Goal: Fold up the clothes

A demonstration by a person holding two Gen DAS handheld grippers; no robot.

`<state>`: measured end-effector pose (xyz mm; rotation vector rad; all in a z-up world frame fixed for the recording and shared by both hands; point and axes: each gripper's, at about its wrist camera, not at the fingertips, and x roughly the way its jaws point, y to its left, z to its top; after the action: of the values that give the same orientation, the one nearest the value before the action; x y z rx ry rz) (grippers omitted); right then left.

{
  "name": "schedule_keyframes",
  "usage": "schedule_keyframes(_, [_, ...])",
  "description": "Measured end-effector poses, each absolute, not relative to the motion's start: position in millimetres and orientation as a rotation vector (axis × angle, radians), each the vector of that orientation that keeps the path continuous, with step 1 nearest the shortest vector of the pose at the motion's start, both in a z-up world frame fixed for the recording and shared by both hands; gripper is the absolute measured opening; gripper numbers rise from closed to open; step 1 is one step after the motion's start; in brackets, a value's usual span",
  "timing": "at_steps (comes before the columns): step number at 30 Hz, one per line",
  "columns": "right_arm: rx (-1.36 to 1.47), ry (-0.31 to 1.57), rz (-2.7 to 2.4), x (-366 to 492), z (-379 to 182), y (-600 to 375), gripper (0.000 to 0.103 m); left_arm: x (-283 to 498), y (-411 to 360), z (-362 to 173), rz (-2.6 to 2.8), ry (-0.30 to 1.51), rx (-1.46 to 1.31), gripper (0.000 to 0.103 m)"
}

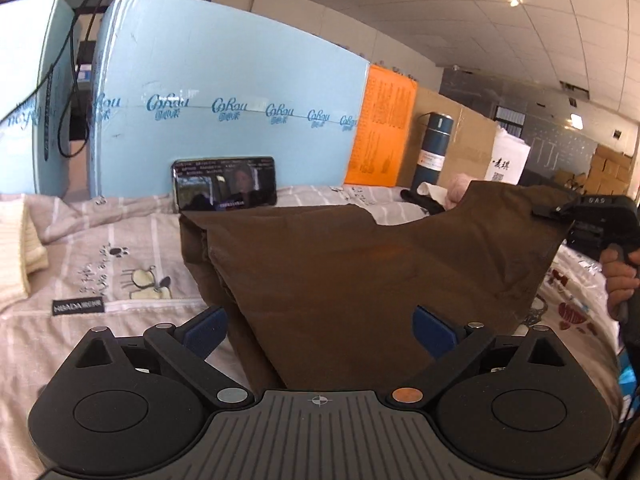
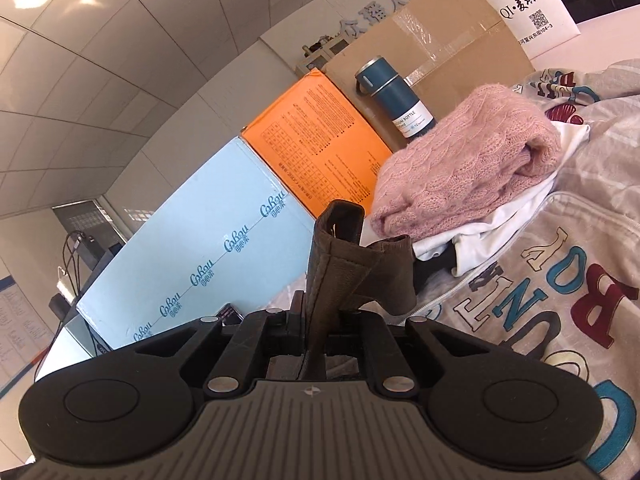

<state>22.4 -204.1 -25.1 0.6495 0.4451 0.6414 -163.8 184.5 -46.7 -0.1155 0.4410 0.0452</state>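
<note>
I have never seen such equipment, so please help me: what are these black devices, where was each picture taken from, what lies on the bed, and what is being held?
There is no robot here. A person holds a hand tool with two fingers in each hand, and each tool carries a wide-angle camera looking along its fingers.

In the left tool's view, the left gripper stands wide open, with the brown garment lying between its blue pads. At the right edge you see the right gripper pinching that garment's corner.

The right tool's view shows the same pinch from close up.

On the patterned bedsheet lie a pink sweater on white clothing, a phone and a blue bottle.
</note>
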Motion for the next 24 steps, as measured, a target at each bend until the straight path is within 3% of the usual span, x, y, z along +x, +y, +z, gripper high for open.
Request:
schedule_keyframes(12, [0.561,0.352,1.039,12.9,28.0,-115.2,0.007,-147.0,193.4,-60.7,0.237,0.605,-0.069,0.100])
schedule_keyframes(24, [0.180,0.570,1.346,-23.9,1.6,-3.4,0.007,-145.1,199.2,-62.2,0.216,0.614,-0.117,0.100])
